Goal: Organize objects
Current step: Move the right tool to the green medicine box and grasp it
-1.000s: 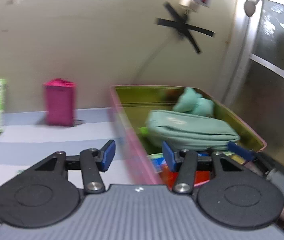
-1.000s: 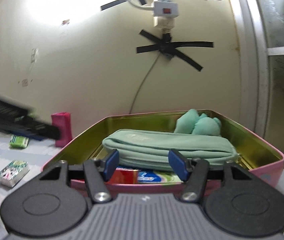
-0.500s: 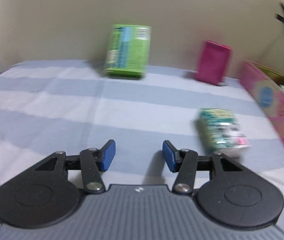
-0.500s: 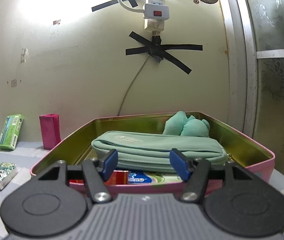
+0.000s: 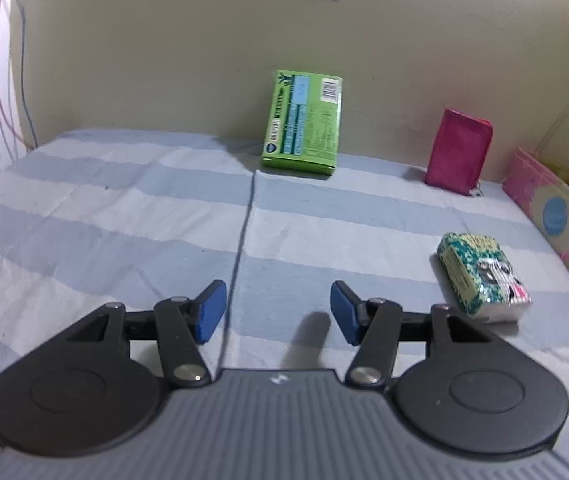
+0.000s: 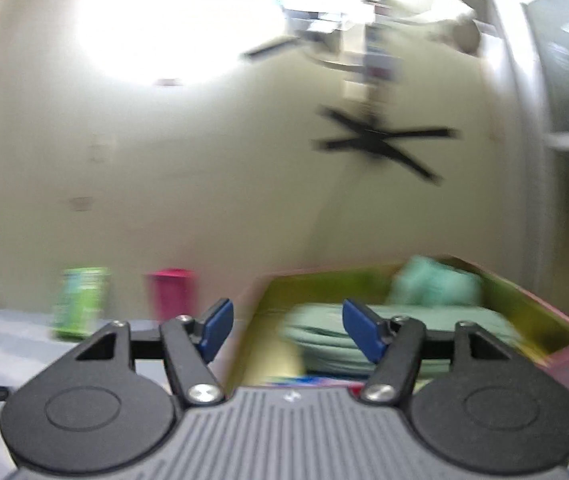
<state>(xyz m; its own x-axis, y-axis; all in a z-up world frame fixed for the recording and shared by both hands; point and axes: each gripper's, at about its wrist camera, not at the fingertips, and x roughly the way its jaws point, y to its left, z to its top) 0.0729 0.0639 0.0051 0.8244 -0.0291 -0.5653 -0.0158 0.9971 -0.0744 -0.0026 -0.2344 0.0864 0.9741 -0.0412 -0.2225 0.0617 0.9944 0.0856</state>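
My left gripper [image 5: 278, 310] hovers over the striped cloth, its jaws opening with nothing between them. A patterned tissue pack [image 5: 482, 276] lies to its right. A green box [image 5: 303, 122] and a magenta pouch [image 5: 457, 151] stand against the wall. The pink tin [image 5: 556, 212] shows at the right edge. In the blurred right wrist view, my right gripper [image 6: 287, 330] is held in front of the pink tin [image 6: 556, 340], jaws opening and empty. A mint pouch [image 6: 364, 336] and a mint cloth bundle [image 6: 432, 284] lie inside the tin. The green box [image 6: 80, 300] and magenta pouch [image 6: 172, 292] stand left of it.
A blue and white striped cloth [image 5: 124, 220] covers the surface up to the beige wall. Cables [image 5: 8, 60] hang at the far left. A power strip [image 6: 368, 52] and black crossed tape [image 6: 380, 144] sit on the wall above the tin, beside a frosted door [image 6: 564, 120].
My left gripper swung left from the tin to the cloth near the tissue pack and opened wider. My right gripper drew back and up from the tin, opening; its view is now blurred.
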